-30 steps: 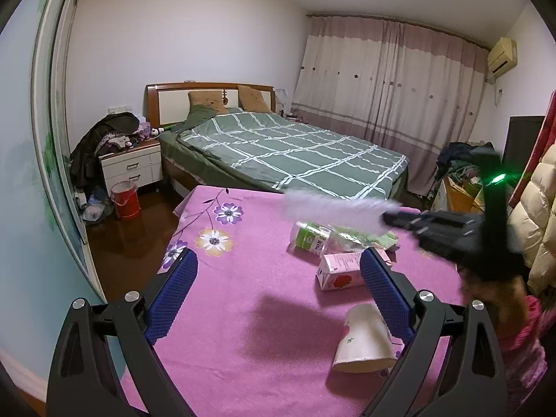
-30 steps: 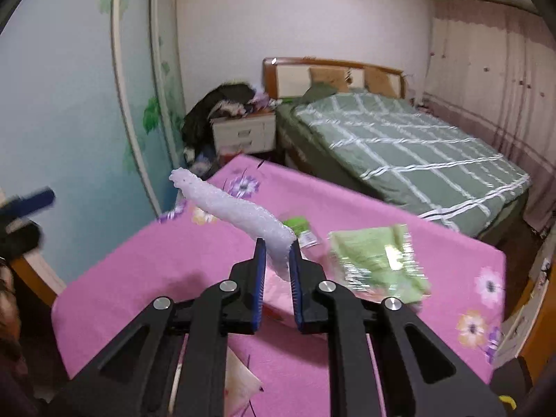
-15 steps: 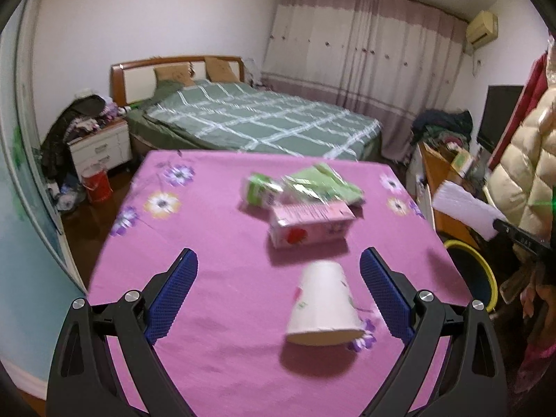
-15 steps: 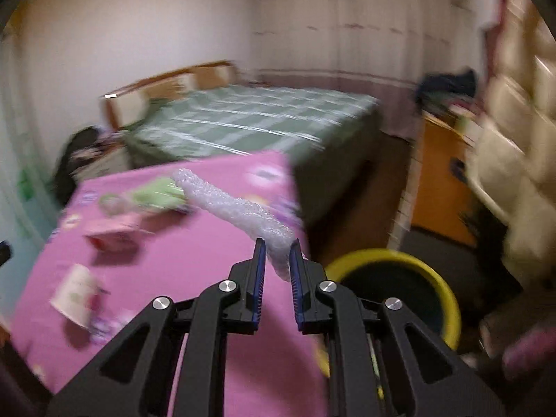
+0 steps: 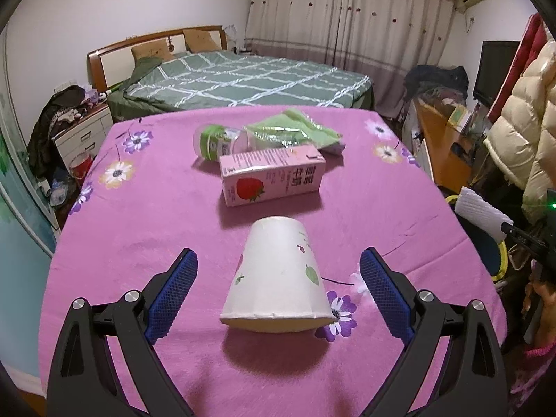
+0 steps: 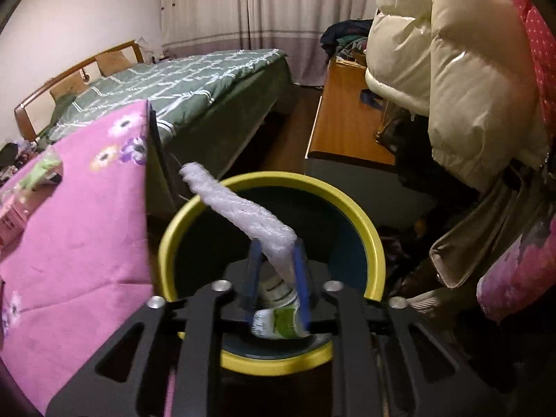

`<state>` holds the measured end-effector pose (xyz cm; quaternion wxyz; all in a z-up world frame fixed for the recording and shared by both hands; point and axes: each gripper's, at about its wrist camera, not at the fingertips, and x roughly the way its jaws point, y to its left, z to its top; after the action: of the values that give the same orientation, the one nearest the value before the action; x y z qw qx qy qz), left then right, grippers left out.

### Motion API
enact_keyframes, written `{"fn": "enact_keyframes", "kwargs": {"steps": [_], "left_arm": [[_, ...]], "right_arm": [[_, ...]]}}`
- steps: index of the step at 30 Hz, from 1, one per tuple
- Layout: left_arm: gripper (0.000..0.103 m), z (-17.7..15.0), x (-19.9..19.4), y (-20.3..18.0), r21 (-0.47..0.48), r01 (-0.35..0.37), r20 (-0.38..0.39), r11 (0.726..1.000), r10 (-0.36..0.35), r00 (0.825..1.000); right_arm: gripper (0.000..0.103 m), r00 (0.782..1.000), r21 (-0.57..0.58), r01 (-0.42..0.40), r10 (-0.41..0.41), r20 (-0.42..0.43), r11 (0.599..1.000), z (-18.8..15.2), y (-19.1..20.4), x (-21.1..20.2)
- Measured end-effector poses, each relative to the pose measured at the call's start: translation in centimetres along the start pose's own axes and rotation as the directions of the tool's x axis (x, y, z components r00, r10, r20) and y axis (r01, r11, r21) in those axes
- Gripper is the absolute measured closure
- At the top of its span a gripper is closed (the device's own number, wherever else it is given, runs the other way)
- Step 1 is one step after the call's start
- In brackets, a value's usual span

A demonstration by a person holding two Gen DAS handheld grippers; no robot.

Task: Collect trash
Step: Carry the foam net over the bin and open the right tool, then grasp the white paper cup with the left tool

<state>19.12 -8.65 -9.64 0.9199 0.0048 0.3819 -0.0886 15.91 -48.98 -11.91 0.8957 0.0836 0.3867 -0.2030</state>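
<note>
My left gripper [image 5: 278, 271] is open, its fingers on either side of a white paper cup [image 5: 278, 281] lying on its side on the pink tablecloth [image 5: 139, 229]. Behind it lie a pink strawberry milk carton [image 5: 272, 177], a green-labelled bottle [image 5: 217, 140] and a green plastic wrapper [image 5: 295, 130]. My right gripper [image 6: 276, 257] holds a white foam sheet [image 6: 239, 210] over the yellow-rimmed trash bin [image 6: 371, 239]; its jaws have parted a little but still touch the sheet. A green-labelled bottle [image 6: 278, 319] lies inside the bin. The foam sheet also shows in the left wrist view [image 5: 481, 210].
The bin stands on the floor just off the table's right edge [image 6: 147, 187]. A green bed [image 5: 243, 80] is behind the table. A wooden desk [image 6: 344, 121] and hanging puffer jackets [image 6: 451, 69] crowd the right side. A nightstand [image 5: 83, 132] and red bucket [image 5: 80, 166] stand at far left.
My right gripper swung right from over the table to above the bin, carrying the foam sheet, and its jaws have widened. My left gripper moved closer, around the paper cup.
</note>
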Motion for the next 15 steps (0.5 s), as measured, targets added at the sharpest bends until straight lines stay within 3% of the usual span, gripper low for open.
{"fn": "enact_keyframes", "kwargs": {"steps": [2,3,15], "left_arm": [[0.01,0.1,0.6,0.0,-0.004,-0.007,-0.016,1.0,0.007,1.0],[0.01,0.1,0.9,0.1,-0.006,-0.009,-0.025,1.0,0.008,1.0],[0.011,0.4,4.7,-0.5,0.019,-0.051,-0.125,0.999,0.052,0.991]], "right_arm": [[0.044,1.0,-0.001,0.005,-0.005,0.005,1.0,0.0,0.2,0.1],[0.04,1.0,-0.008,0.017,-0.017,0.016,1.0,-0.2,0.2,-0.2],[0.037,0.999,-0.017,-0.027,0.028,0.035,0.999,0.1,1.0,-0.8]]}}
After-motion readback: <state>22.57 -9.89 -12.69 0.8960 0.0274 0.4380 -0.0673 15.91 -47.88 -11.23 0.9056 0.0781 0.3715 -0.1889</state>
